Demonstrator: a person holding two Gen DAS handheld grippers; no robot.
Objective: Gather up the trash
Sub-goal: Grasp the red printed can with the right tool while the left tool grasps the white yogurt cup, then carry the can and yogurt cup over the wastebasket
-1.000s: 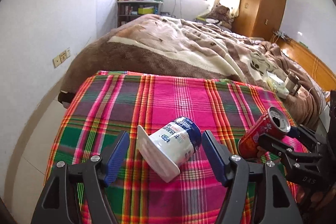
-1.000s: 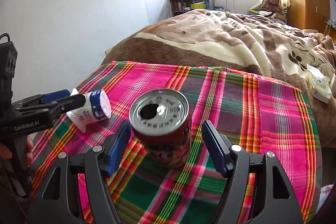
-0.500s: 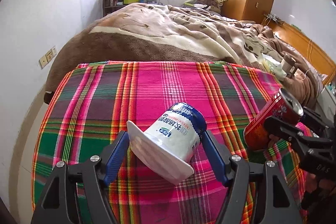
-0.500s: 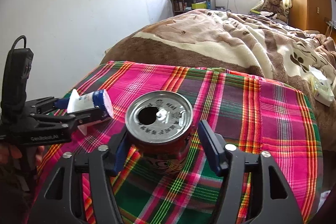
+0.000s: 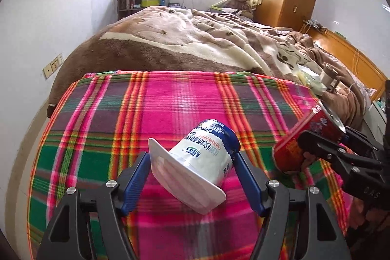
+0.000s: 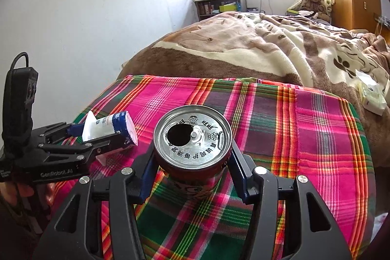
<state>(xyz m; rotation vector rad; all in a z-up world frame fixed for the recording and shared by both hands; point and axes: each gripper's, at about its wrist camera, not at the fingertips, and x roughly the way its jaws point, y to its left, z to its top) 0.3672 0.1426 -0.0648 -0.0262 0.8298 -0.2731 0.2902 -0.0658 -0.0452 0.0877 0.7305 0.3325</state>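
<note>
Left claw (image 5: 192, 177), held level, pinching a tilted white-and-blue plastic yogurt cup (image 5: 203, 155) above the plaid-clothed desk (image 5: 170, 101); right claw (image 6: 192, 177) beside it, angled upward, clamping an opened red aluminium can (image 6: 192, 150); brown-blanketed bed (image 6: 243, 45) beyond.

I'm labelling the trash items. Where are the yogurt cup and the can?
yogurt cup (image 5: 204, 157): left wrist view, on its white side wall with the label.
can (image 6: 192, 138): right wrist view, on its silver top beside the opening.
</note>
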